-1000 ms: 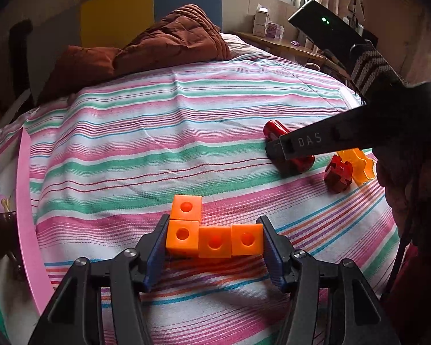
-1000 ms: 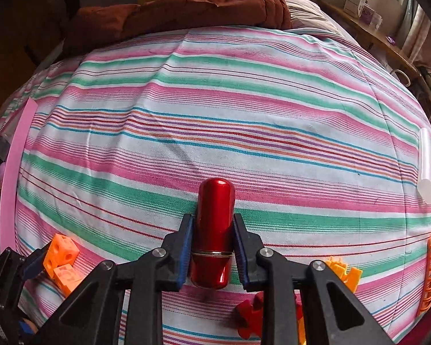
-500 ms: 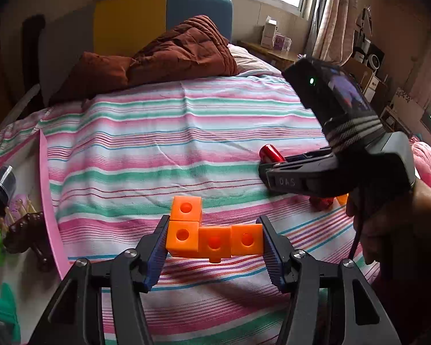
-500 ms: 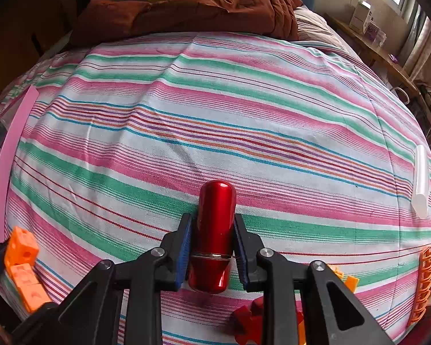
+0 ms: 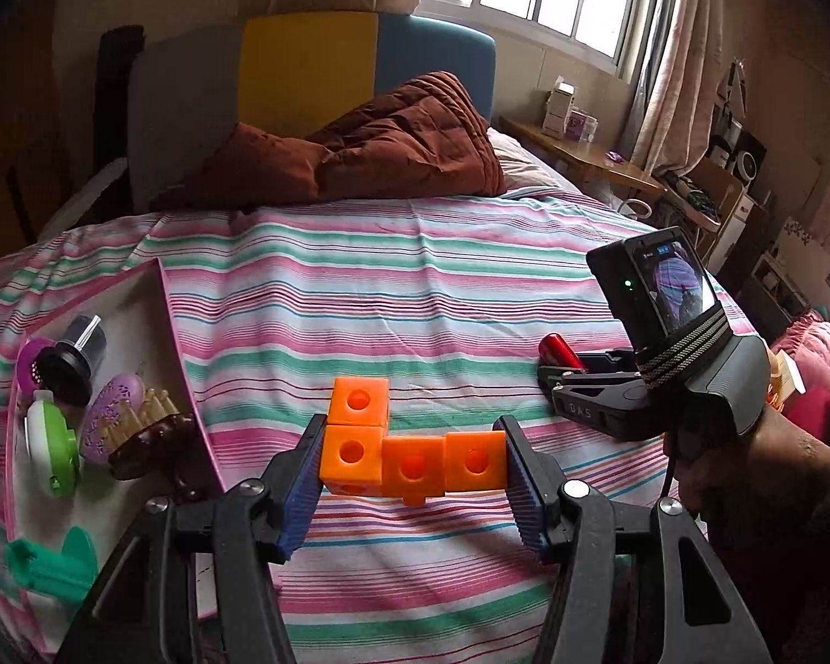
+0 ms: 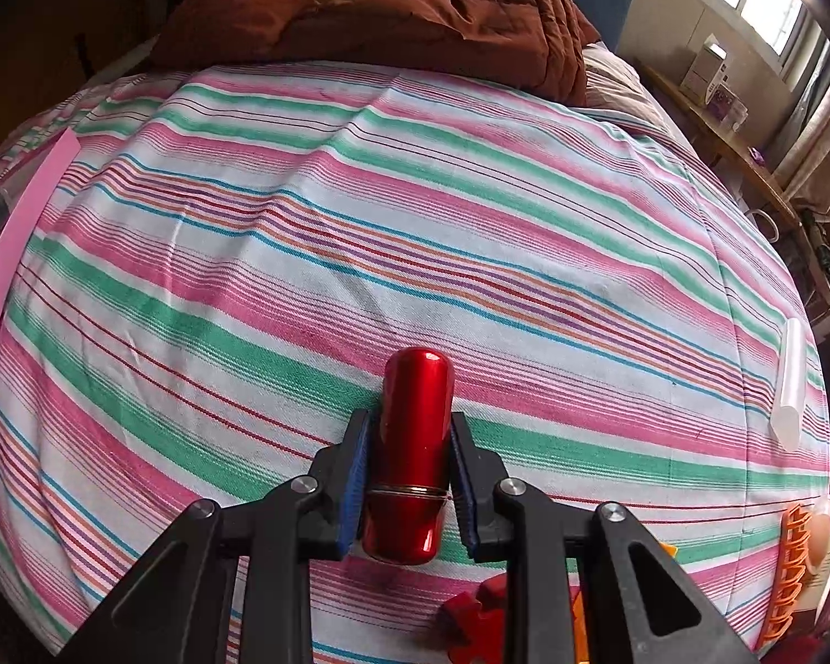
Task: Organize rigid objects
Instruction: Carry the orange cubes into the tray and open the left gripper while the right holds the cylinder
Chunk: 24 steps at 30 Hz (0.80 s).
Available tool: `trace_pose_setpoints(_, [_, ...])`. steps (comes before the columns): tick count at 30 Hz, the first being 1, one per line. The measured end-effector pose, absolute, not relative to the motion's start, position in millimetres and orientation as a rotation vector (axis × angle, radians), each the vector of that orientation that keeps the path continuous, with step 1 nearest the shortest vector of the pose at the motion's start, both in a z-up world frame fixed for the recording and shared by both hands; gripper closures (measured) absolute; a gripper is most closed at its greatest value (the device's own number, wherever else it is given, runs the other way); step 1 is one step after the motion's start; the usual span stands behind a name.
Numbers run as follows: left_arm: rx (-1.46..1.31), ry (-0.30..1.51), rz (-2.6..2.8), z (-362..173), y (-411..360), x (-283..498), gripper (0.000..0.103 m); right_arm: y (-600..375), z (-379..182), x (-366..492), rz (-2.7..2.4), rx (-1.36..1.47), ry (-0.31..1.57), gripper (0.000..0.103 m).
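Your left gripper is clamped on the orange block piece, an L of four linked cubes: the row of three spans the gap from one blue pad to the other, and the fourth cube stands up from the left end, above the left pad. The piece hangs clear above the striped bedspread. Just to the left lies the pink-rimmed tray, holding a brown comb, a purple oval item, a green-and-white item and a dark cylinder. To the right, your right gripper grips the red metal tube around its lower half, near its thin ring; the rounded end sticks out past the fingertips and points down at the bedspread. Beneath it lie a red jagged piece and orange pieces; a translucent white tube lies well apart at the right edge. Farther back, a brown quilt is bunched against the headboard.
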<state>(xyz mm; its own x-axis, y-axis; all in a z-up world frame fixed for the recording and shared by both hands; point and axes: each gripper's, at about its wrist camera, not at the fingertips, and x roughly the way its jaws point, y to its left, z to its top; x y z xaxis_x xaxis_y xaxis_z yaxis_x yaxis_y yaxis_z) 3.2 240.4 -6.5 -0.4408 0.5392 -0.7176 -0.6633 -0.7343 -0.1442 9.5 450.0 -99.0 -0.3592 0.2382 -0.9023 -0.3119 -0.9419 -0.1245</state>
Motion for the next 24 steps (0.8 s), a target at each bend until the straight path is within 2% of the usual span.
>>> trace_pose_setpoints(12, [-1.048,0.147,2.251,-10.4,200.8,-10.8,0.044,446.5,-100.0,7.8,2.345,-1.534,0.064,0.077])
trace_pose_setpoints(24, [-1.213,0.033,2.392,-32.0,117.1,-41.1,0.044,443.2,-99.4,8.2,2.342,-1.531,0.063,0.077])
